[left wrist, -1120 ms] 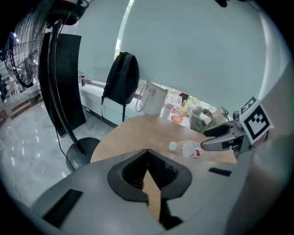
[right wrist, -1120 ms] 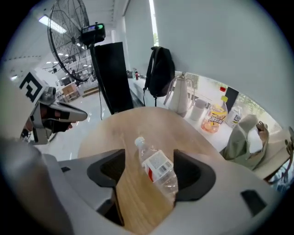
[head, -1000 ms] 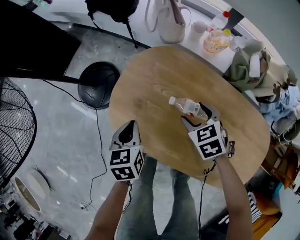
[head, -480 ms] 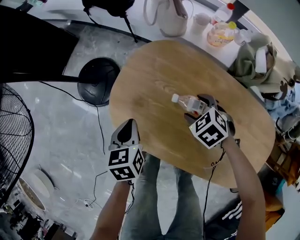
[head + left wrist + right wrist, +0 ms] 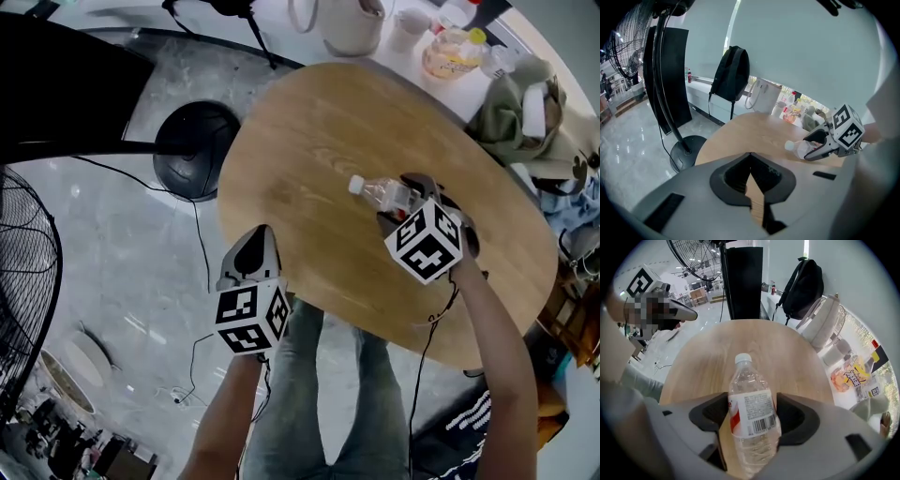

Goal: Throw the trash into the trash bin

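At left, our left gripper [image 5: 253,251] hangs by the near edge of the round wooden table [image 5: 309,131], its 2 jaws pressed together on nothing. At right, we pinch 1 clear plastic bottle [image 5: 378,192] in our right gripper [image 5: 408,204] over the tabletop, with the white cap pointing away.

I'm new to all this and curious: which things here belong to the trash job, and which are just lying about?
Job: plastic bottle, clamped in the right tool. No bin in view.
Lying about: backpack, pale tote bag, fan stand, snack packet; left tool, shut and empty.
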Tool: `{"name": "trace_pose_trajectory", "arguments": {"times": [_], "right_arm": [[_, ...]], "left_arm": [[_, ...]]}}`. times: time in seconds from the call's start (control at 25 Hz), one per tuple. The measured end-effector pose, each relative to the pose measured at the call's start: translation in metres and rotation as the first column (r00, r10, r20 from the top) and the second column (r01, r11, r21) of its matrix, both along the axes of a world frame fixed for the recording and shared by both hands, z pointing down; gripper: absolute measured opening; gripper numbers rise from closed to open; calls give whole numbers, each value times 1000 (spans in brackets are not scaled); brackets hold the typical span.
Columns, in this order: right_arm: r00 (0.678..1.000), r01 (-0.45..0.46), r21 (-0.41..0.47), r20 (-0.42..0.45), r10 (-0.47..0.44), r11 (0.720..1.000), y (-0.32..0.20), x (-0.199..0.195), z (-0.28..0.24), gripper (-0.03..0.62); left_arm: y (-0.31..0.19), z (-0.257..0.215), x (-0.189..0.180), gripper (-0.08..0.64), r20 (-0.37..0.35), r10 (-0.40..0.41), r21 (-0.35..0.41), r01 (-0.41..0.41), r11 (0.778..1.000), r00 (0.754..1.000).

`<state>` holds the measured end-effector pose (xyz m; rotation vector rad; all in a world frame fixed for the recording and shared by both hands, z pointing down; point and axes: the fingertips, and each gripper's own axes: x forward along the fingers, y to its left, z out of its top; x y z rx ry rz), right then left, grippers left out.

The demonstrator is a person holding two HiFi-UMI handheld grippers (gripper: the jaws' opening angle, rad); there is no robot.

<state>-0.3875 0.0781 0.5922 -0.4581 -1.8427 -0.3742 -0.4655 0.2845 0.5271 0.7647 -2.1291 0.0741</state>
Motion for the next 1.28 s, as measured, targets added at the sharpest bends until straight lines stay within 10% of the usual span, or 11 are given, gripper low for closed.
{"name": "trace_pose_trajectory", "arguments": {"times": [0.76, 1.28], "right_arm": [[1000, 11, 45, -3, -11, 999, -2, 6, -14, 296], [978, -197, 50, 73, 193, 979, -55, 60, -65, 295]], "left_arm": [[-8, -5, 2, 15, 11, 42, 3, -43, 999, 999], [-67, -33, 28, 15, 41, 190, 29, -191, 981, 981]]}}
